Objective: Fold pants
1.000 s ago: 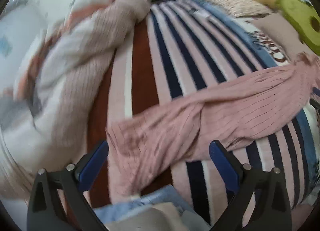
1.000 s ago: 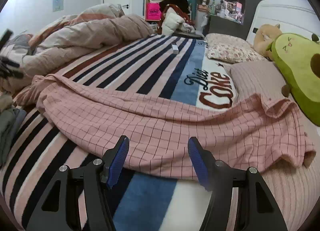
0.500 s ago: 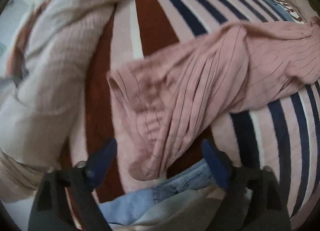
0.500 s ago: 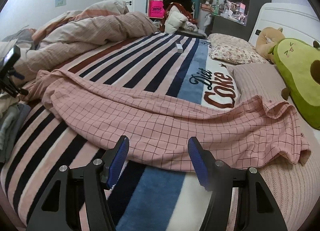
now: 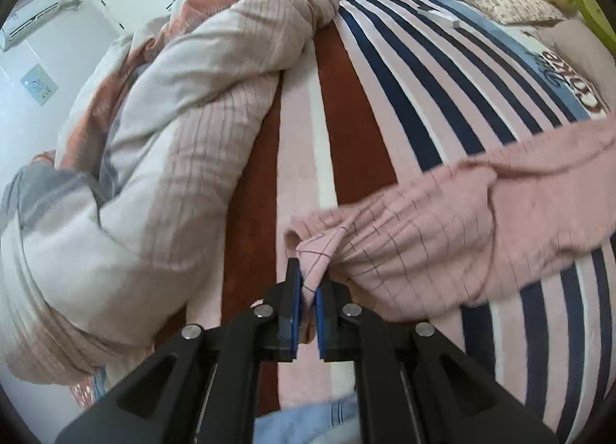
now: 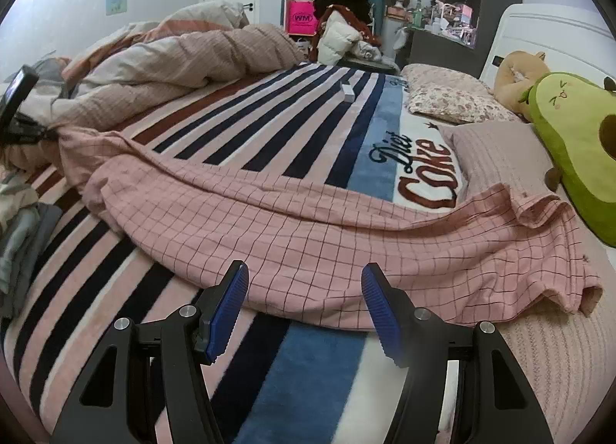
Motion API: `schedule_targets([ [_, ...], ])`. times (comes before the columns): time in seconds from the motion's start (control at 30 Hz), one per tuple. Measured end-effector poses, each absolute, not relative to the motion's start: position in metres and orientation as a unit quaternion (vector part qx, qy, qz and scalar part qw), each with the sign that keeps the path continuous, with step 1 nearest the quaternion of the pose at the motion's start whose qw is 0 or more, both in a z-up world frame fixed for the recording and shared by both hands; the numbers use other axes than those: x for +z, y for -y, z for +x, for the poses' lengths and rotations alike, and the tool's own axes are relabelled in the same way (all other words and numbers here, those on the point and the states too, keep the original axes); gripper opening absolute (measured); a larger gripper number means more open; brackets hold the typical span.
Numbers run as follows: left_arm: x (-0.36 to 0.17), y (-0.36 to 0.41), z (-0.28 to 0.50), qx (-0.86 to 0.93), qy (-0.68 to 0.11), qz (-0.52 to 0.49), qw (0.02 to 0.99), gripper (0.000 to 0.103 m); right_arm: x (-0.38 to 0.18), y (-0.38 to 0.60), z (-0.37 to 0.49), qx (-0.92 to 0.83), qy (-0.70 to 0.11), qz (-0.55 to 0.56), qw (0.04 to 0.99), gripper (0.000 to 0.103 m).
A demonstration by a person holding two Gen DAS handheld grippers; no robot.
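Bedroom, cluttered; bed covered by a striped blanket (image 6: 246, 128) in pink, white, navy and rust, with a blue band.

Item, nearest: right gripper (image 6: 304, 309), black frame, blue ribbed fingers (image 6: 227, 307) spread apart with nothing between them, poised just short of the near edge of the pants.

Item: pants (image 6: 327, 236), pink with a thin dark grid, lay stretched crosswise over the blanket, rumpled, one end by the pillows at the right, the other drawn to the left side of the bed.

Item: left gripper (image 5: 307, 290), fingers pressed together and pinching a bunched corner of the pants (image 5: 423, 228); cloth stood up in a small fold above the blue pads. Seen small at the left margin of the right wrist view (image 6: 36, 134).

Item: light-blue denim (image 5: 308, 421) beneath the left gripper, partly hidden.

Item: lettering on the blanket, "Diet Coke" (image 6: 419, 167), script in black, block letters in dark red on white.

Item: heaped duvet (image 6: 184, 55), beige and grey with pink, along the far left side.

Item: small white box (image 6: 348, 92) on the stripes, label unreadable.

Item: floral pillow (image 6: 450, 97); plain pink pillow (image 6: 496, 155); green avocado plush (image 6: 577, 136); tan plush (image 6: 516, 74) behind it.

Item, farthest: pink bag marked "WM" (image 6: 302, 17) under a yellow shelf; piled clothes; shelving with small bottles, labels too small to read.
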State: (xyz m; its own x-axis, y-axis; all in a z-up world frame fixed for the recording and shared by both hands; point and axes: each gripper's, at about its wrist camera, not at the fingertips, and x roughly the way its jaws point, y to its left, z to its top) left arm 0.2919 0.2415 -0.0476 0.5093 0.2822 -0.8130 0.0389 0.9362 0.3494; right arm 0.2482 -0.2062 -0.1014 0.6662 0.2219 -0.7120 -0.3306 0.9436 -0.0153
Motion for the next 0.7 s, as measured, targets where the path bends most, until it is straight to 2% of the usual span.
schedule_targets([
  [0.27, -0.075, -0.245, 0.354, 0.117, -0.459, 0.177, 0.863, 0.009, -0.1, 0.212, 0.245, 0.132, -0.391, -0.082, 0.907, 0.057],
  [0.3, -0.084, -0.249, 0.363, 0.121, -0.46, 0.167, 0.864, 0.014, -0.1, 0.213, 0.244, 0.129, -0.393, -0.083, 0.907, 0.057],
  [0.37, -0.097, -0.255, 0.373, 0.12, -0.467, 0.155, 0.862, 0.035, -0.101, 0.215, 0.243, 0.123, -0.397, -0.085, 0.906, 0.057],
  [0.43, -0.104, -0.259, 0.375, 0.133, -0.465, 0.151, 0.862, 0.075, -0.101, 0.217, 0.241, 0.119, -0.4, -0.088, 0.905, 0.057],
  [0.57, -0.081, -0.275, 0.359, 0.1, -0.451, 0.083, 0.883, 0.084, -0.102, 0.22, 0.235, 0.117, -0.402, -0.084, 0.904, 0.057],
  [0.6, -0.075, -0.281, 0.355, 0.083, -0.457, 0.055, 0.884, 0.098, -0.102, 0.22, 0.235, 0.119, -0.402, -0.082, 0.904, 0.057],
  [0.63, -0.074, -0.286, 0.35, 0.061, -0.477, 0.029, 0.876, 0.102, -0.102, 0.22, 0.234, 0.12, -0.401, -0.081, 0.904, 0.057],
  [0.7, -0.083, -0.289, 0.341, 0.051, -0.501, 0.017, 0.864, 0.102, -0.102, 0.222, 0.234, 0.121, -0.398, -0.077, 0.906, 0.057],
])
